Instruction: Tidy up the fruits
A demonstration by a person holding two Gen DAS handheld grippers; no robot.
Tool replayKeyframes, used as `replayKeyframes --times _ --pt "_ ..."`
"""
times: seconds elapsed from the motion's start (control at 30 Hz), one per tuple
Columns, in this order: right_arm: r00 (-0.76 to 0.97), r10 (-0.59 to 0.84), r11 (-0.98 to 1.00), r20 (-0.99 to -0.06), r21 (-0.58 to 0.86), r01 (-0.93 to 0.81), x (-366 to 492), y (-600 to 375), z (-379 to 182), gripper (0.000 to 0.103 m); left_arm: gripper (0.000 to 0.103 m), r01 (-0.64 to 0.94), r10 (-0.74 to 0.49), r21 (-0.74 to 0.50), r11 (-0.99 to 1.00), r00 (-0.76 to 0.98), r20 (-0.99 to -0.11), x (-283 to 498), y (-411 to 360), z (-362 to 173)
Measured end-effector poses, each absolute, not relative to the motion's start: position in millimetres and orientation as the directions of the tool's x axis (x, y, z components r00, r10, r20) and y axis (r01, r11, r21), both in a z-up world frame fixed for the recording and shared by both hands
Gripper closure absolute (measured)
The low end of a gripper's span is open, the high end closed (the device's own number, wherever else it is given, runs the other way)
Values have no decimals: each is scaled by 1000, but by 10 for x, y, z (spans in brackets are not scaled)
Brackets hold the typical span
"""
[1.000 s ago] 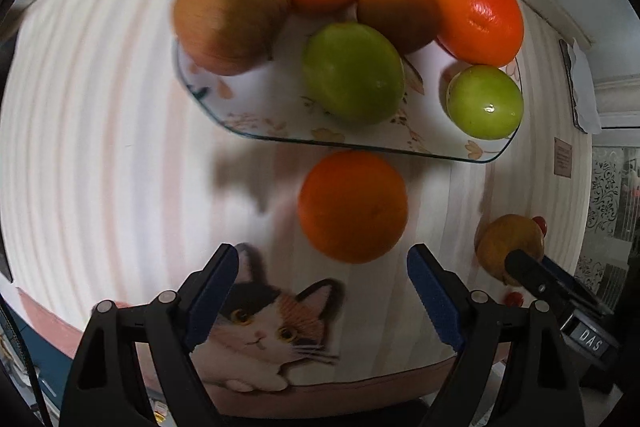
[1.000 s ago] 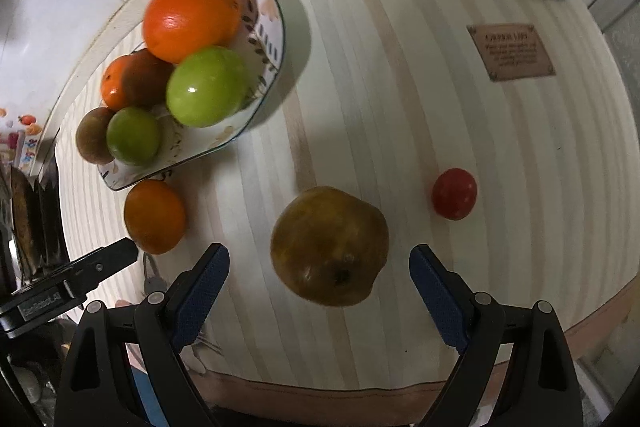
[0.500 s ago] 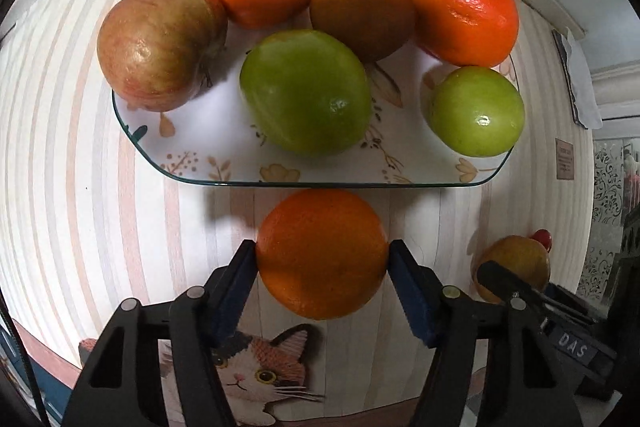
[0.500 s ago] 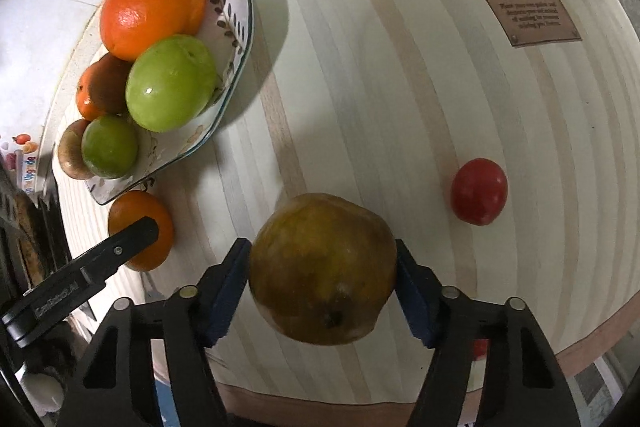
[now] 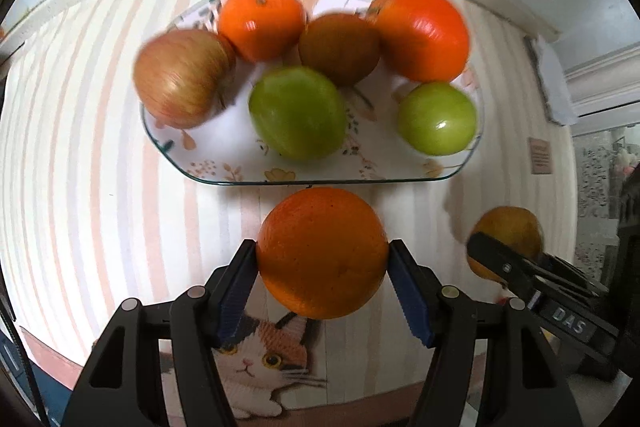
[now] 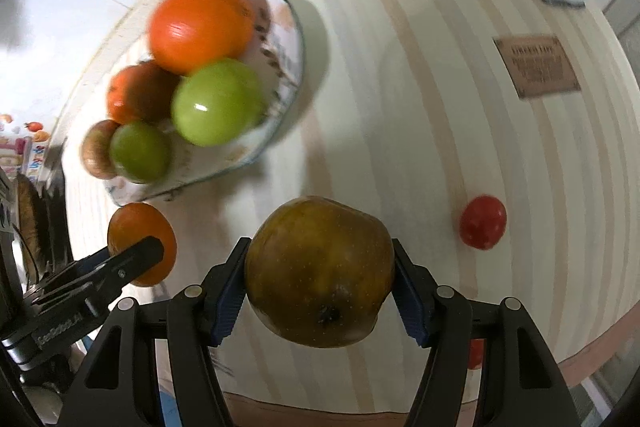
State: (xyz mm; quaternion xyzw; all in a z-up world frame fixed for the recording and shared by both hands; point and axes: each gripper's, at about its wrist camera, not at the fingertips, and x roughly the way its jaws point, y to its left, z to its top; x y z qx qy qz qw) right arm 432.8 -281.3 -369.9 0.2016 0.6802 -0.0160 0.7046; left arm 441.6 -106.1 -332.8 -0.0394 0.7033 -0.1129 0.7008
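— What writing can you read?

— "DAS" on your right gripper (image 5: 504,263) body, seen from the left wrist view. The brown tag (image 6: 536,67) on the tablecloth (image 6: 400,107), far ahead and right of your right fingers, is too blurred to read.

— And the count?

— On the plate (image 5: 224,175) ahead of your left fingers: two orange fruits, two green ones, one reddish apple (image 5: 182,79), one brown fruit. One red tomato (image 6: 482,222) lies right of your right fingers. Your left gripper (image 5: 322,271) pinches an orange (image 5: 322,253) between both pads; your right clamps a brownish-yellow pear (image 6: 318,271).
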Motion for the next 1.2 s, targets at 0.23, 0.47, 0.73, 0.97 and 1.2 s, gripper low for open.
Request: replayKeyframes --times 0.23,0.47,0.73,0.97,1.2 --pt "168 312 916 -935 343 209 4557 -2551 -3261 35 40 92 -295 -289 953 60 -954 4818 -797 -2741" --pt "191 349 923 -917 372 97 5059 -2053 -3141 35 40 80 -260 -254 964 73 -963 5457 -665 -2699" --pt "161 286 956 -945 293 22 5368 -1717 -3358 35 40 82 -215 -217 973 -22 -976 5955 -728 -3047" --pt "150 253 967 -956 255 -8 5361 -1722 -3455 35 40 103 -198 -205 973 -76 -977 5999 -850 -3296" --pt "174 240 971 -955 234 -53 5352 -1646 -3490 35 39 139 -157 -165 977 -67 -985 5877 -908 -3422"
